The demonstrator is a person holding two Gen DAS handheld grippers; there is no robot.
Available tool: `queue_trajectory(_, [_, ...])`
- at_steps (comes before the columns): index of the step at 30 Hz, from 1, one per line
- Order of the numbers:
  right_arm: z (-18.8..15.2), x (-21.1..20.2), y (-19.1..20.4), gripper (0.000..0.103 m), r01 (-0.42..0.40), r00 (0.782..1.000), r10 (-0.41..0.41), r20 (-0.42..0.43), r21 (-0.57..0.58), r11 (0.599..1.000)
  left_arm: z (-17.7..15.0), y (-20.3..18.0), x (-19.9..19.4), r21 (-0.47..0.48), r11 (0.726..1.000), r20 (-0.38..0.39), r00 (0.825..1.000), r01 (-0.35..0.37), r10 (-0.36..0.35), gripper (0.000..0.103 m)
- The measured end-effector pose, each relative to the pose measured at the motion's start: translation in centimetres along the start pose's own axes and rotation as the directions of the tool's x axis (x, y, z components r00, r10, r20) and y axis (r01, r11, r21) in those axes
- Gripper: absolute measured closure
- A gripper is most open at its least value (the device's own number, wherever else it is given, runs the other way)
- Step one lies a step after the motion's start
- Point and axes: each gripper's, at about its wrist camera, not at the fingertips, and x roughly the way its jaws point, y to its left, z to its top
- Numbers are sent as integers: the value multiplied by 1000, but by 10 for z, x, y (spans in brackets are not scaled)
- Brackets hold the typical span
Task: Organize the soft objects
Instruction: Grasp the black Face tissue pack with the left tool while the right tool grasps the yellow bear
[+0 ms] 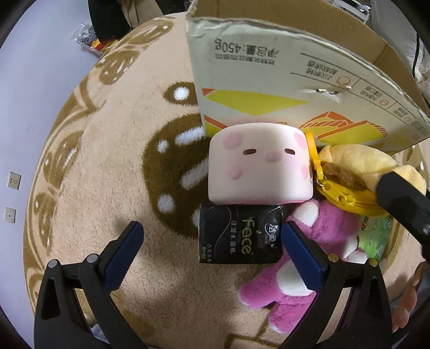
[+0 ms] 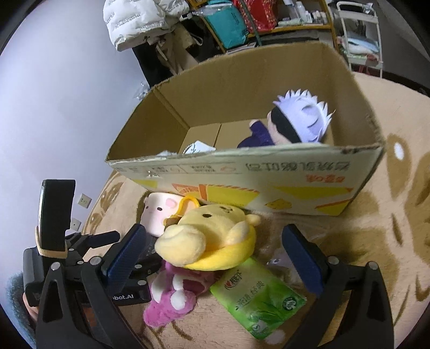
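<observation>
My left gripper [image 1: 215,239] points down over a black tissue pack [image 1: 239,236], open, with the pack between its blue fingers. Beyond the pack lies a white-pink squishy cube [image 1: 258,166] with a face, against the cardboard box [image 1: 268,80]. A pink plush bear [image 1: 328,236] lies to the right, under a yellow plush bear [image 1: 360,163]. My right gripper [image 2: 215,252] stands open around the yellow plush bear [image 2: 209,231], its pads apart from it. A green tissue pack [image 2: 258,298] lies near its right finger. Inside the box [image 2: 242,174] sits a doll [image 2: 295,120] with lavender hair.
Everything rests on a round beige rug [image 1: 107,174] with brown patterns. Snack packets [image 1: 91,37] lie on the pale floor at the rug's far edge. Behind the box stand shelves [image 2: 242,24] and a white jacket [image 2: 139,18]. A person's hand [image 1: 408,295] shows at lower right.
</observation>
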Motion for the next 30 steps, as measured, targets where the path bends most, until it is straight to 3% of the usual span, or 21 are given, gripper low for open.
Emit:
queue_trajectory(2, [0, 6, -1, 16, -5, 1000, 6, -19, 10, 1000, 2, -1, 2, 2, 1000, -3, 1000, -1, 1, 2])
queue_trajectory(7, [-1, 11, 0, 27, -27, 999, 27, -42, 6, 1000, 5, -5, 6, 3, 1000, -11, 1000, -4, 4, 2])
queue_trajectory(24, [-2, 10, -7, 29, -26, 999, 26, -41, 5, 1000, 11, -4, 20, -23, 1000, -18, 1000, -22, 21, 2])
queue_trajectory(26, [-1, 10, -6, 29, -22, 999, 22, -40, -2, 1000, 11, -1, 22, -40, 999, -34, 999, -9, 7, 5])
queue_trajectory(30, [-2, 10, 0, 30, -10, 999, 9, -37, -23, 1000, 10, 5, 28, -63, 998, -62, 998, 5, -9, 22])
